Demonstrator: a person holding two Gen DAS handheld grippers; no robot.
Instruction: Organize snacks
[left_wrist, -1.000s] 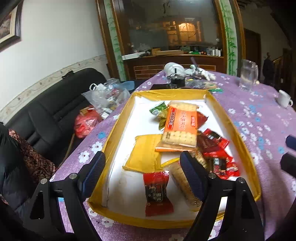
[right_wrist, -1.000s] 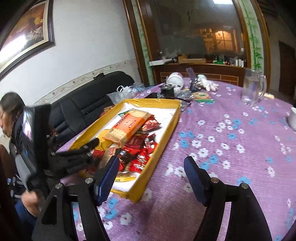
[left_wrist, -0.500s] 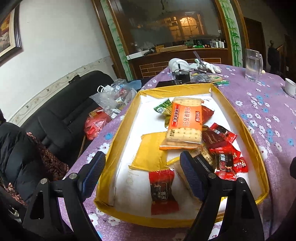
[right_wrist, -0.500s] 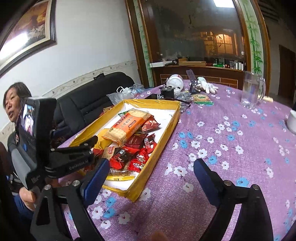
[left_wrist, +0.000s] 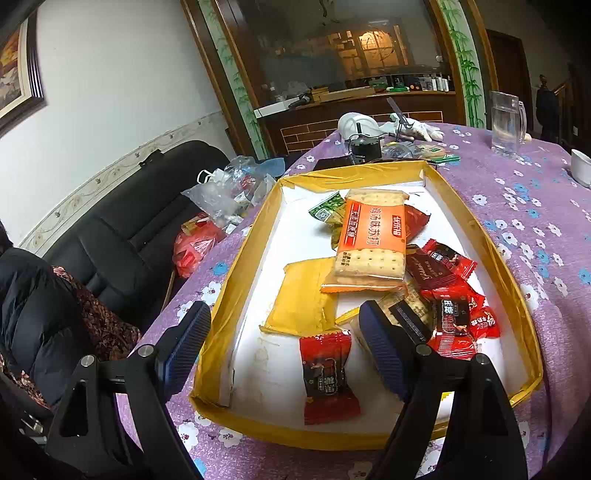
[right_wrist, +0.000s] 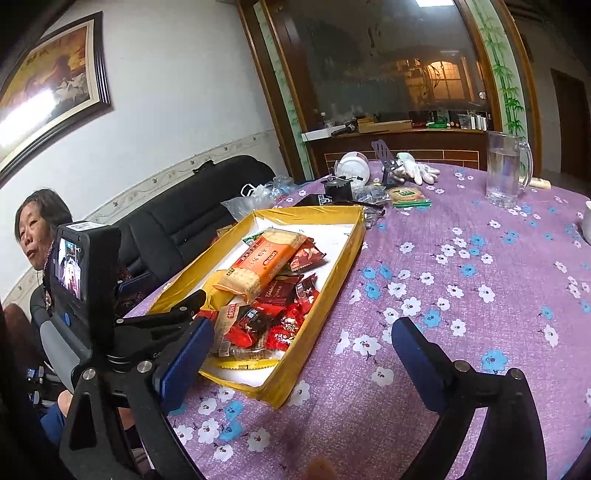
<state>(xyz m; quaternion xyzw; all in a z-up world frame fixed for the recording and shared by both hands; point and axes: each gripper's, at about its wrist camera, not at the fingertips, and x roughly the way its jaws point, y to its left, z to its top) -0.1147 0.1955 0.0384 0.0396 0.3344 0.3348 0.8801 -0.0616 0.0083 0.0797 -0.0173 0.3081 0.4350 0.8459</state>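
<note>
A yellow-rimmed shallow box (left_wrist: 236, 266) on the purple flowered table holds snacks: an orange cracker pack (left_wrist: 373, 240), a yellow packet (left_wrist: 303, 295), green packets (left_wrist: 327, 208), several dark and red candy wrappers (left_wrist: 450, 295), and a lone red candy (left_wrist: 327, 373) near the front. My left gripper (left_wrist: 284, 350) is open and empty, hovering over the box's near end above the red candy. In the right wrist view the box (right_wrist: 347, 258) lies left of centre. My right gripper (right_wrist: 299, 365) is open and empty over the table beside the box's right wall.
A glass pitcher (right_wrist: 506, 173) stands at the far right. White gloves (right_wrist: 417, 171), a black cup (right_wrist: 338, 190), a white bowl (right_wrist: 354, 171) and a green cracker pack (right_wrist: 408, 195) lie beyond the box. A black sofa (left_wrist: 122, 229) with plastic bags (left_wrist: 225, 192) is to the left.
Both grippers have pulled back and risen slightly, so the box sits a little farther off. The right gripper's jaws have spread wider. Nothing was picked up.
</note>
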